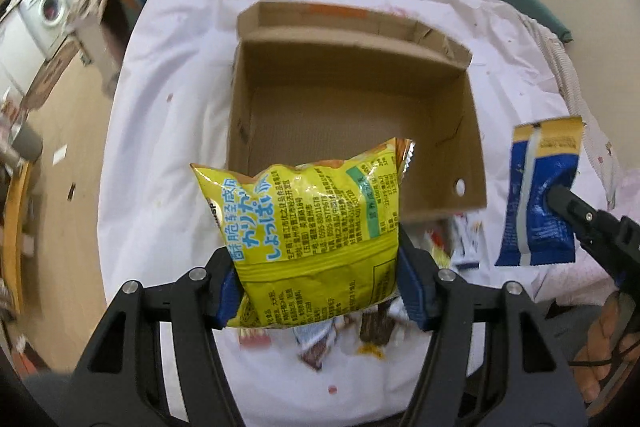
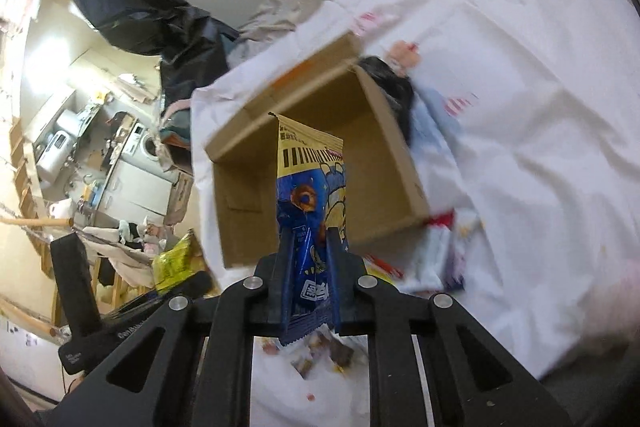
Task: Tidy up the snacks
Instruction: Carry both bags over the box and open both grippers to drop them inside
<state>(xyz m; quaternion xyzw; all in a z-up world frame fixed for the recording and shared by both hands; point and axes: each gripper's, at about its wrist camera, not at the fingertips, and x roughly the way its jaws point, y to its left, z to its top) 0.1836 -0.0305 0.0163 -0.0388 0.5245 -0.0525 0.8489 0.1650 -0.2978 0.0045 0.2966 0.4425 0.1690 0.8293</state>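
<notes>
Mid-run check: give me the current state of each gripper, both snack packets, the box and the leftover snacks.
left gripper: shut on the yellow snack bag, held in the air.
right gripper: shut on the blue snack packet, also lifted.
cardboard box: open on top, nothing visible inside.
loose snack packets: lying on the white sheet at the box's near side, blurred.

A bed covered by a white sheet (image 1: 168, 99) carries an open cardboard box (image 1: 472, 163). Loose snack packets (image 2: 434, 255) lie just beside it.
</notes>
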